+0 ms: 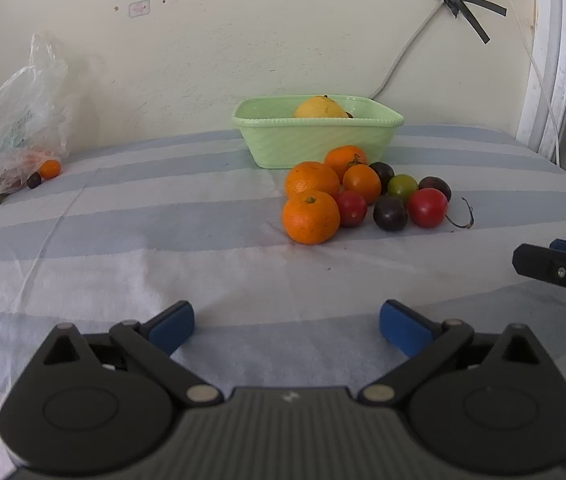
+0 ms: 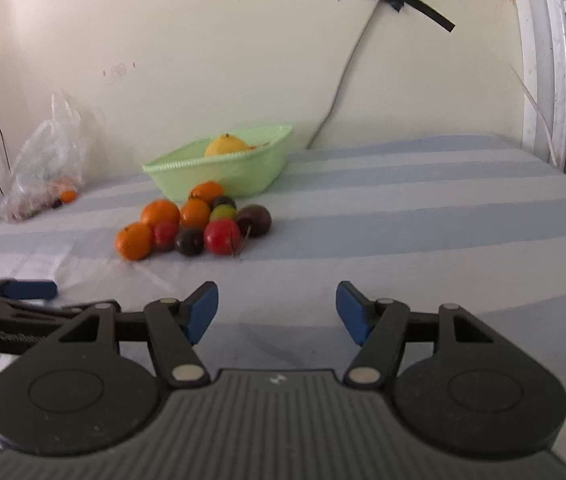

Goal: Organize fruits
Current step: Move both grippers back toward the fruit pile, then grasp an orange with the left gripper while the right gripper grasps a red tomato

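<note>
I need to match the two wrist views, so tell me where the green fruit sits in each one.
Left wrist: the green fruit lies right of centre, in the pile in front of the basket, between two dark fruits.
Right wrist: the green fruit lies left of centre, mid-pile, just above the right-hand red fruit.
Shared landmark: the black tape cross on the wall, upper right in both views.
</note>
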The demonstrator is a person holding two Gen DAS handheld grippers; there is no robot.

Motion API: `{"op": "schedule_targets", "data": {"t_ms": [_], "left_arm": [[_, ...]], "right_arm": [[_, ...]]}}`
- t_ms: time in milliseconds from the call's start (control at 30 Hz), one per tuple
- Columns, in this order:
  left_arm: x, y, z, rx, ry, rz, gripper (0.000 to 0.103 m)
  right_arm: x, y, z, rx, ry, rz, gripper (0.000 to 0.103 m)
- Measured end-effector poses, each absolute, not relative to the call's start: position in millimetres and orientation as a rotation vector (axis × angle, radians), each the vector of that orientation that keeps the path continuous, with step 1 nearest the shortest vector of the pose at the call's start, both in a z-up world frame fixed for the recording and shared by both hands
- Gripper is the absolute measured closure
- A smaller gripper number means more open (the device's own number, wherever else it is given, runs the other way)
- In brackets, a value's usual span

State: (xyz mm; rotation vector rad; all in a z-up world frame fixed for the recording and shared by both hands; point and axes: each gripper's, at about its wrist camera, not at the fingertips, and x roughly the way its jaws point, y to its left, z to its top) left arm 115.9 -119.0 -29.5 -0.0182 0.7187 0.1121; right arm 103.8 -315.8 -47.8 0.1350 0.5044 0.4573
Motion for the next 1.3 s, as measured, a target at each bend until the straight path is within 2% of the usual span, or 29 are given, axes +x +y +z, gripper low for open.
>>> {"op": "schedule_targets", "data": {"t_ms": [133,367,467,533,633,733,767,800,833,1033,1267,1300], "left_arm": [[110.2,-113.4,-28.4,-0.053,0.697,0.096,0.003],[95.9,-87.2,-24.0,-0.235,0.615,0.042,0.016],[99.4,-85.9,-21.8,-0.245,0.617,0.007,0.021],[106.2,-86.0,-18.1,-0.230,0.618,-0.014,0.028],[119.3,-84.1,-8.2,-0.205,0.589,-0.020,0.028],[135.1,-83.0,-2.2,-0.201,0.580,-0.041,0.028],[140.5,-83.8,-2.5,-0.194,0.581,-0.043,0.029],[146.2,-84.6,-3.4,-0.186,0.586,-0.044,0.035],[152.0,-85.3,-4.9,-0.181,0.595,-0.047,0.037],[167.6,-83.4,-14.9,-0.199,0.613,-0.080,0.037],[169.9,-82.3,-21.1,-0.204,0.620,-0.098,0.038],[170.7,-81.5,-21.8,-0.209,0.624,-0.099,0.045]], "right_arm": [[103.0,-316.2,-47.6,0.145,0.502,0.470,0.036],[99.2,-311.2,-46.5,0.092,0.485,0.493,0.037],[100.4,-310.5,-46.1,0.076,0.490,0.504,0.043],[102.1,-308.6,-45.2,0.065,0.497,0.520,0.047],[103.8,-298.2,-40.8,0.017,0.492,0.566,0.056],[105.7,-281.1,-35.1,-0.066,0.465,0.607,0.058],[107.8,-276.6,-34.4,-0.084,0.464,0.615,0.058],[112.1,-271.2,-34.5,-0.102,0.469,0.620,0.058],[116.8,-266.7,-35.0,-0.115,0.476,0.621,0.059],[147.1,-263.0,-36.6,-0.080,0.531,0.594,0.059],[151.4,-261.2,-24.8,-0.101,0.462,0.625,0.059],[152.5,-258.1,-25.0,-0.115,0.461,0.636,0.059]]}}
